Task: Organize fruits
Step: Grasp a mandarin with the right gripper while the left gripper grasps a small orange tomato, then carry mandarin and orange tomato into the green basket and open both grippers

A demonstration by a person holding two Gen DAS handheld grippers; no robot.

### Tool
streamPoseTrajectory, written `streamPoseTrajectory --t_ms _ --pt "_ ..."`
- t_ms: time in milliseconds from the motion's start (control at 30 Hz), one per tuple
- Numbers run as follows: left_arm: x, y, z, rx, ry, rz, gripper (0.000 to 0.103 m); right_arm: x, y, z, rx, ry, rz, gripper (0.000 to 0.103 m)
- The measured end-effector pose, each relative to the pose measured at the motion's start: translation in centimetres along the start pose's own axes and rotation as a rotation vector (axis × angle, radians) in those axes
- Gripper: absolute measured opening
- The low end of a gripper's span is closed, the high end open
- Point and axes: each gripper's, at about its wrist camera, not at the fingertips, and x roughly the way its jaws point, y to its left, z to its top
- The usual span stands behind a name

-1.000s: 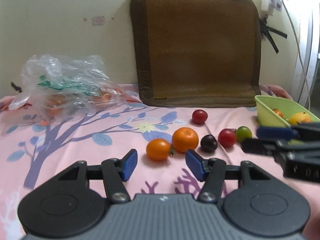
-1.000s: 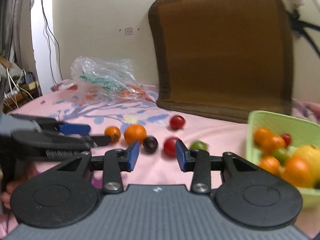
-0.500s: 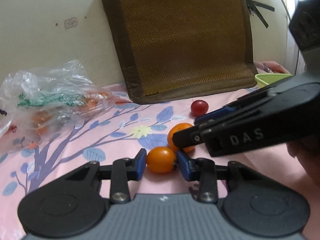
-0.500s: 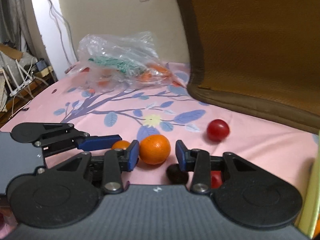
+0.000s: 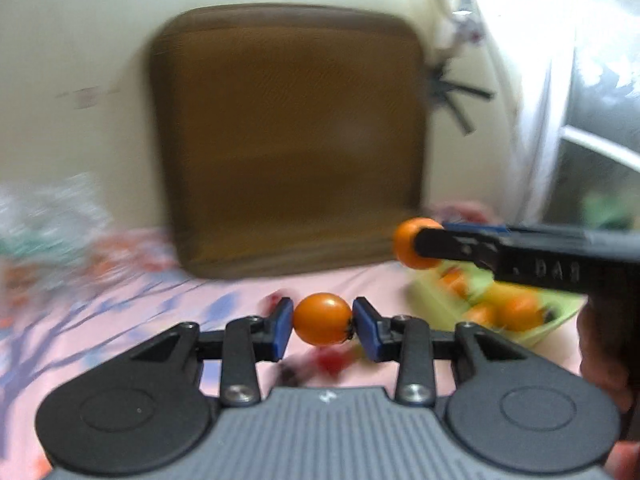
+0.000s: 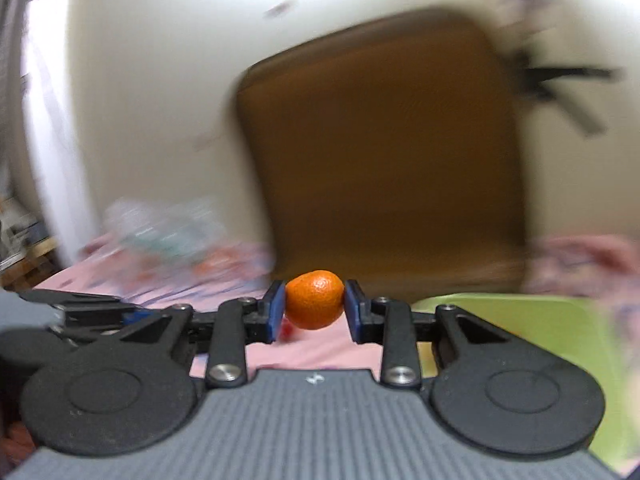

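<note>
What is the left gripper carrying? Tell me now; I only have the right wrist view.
Observer: The left gripper is shut on a smooth orange tomato, held clear of the pink cloth.
Operator: Report what's in the green basket.
Observer: The green basket holds several orange fruits and a yellow one; blur hides finer detail.
Operator: Say what lies loose on the cloth.
Observer: A blurred red fruit and a dark fruit lie beneath the left gripper.
</note>
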Motion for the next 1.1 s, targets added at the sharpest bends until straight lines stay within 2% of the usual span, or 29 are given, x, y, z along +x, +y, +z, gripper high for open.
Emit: streamPoseTrajectory --t_ms 100,200,333,400,500,567,667,867,967,1100 --pt "2.9 -3.6 1.9 0.033 -0.001 -0.064 0.033 -2.3 -4.4 -0.3 0.048 -0.028 -0.126 0.034" --pt "6.4 -6.3 3.1 0.03 0.047 -0.116 0.034 -3.1 -8.1 -0.9 0.103 -0.016 -0.211 0.034" --pt "10.9 -8.6 3.9 0.006 0.123 -0.164 0.034 -2.5 -10.9 -1.9 0.177 0.005 -0.228 0.035" --pt "12.3 -9.2 3.8 0.006 0.153 -0.164 0.034 -2.1 -12.0 -2.2 0.224 0.021 -0.205 0.036" --pt "13.4 -9.7 3.5 0.008 0.17 -0.143 0.041 -1.5 -12.6 -2.7 0.254 0.05 -0.162 0.044" --pt "13.7 -9.6 3.4 -0.01 0.172 -0.136 0.046 -1.7 -12.5 -3.1 0.257 0.039 -0.169 0.046" --pt "12.4 -8.6 4.0 -0.059 0.147 -0.139 0.047 -2.6 -12.8 -2.9 0.27 -0.012 -0.177 0.046" --pt "5.7 -4.2 5.5 -0.134 0.005 -0.088 0.047 -5.0 -12.5 -2.8 0.302 -0.143 -0.182 0.046" --pt "2.2 -1.2 4.6 -0.174 -0.04 -0.034 0.047 -5.9 -11.5 -2.6 0.288 -0.191 -0.155 0.046" --pt "-0.6 2.3 1.9 -0.197 -0.037 0.057 0.047 -6.5 -8.6 -2.0 0.23 -0.201 -0.072 0.046"
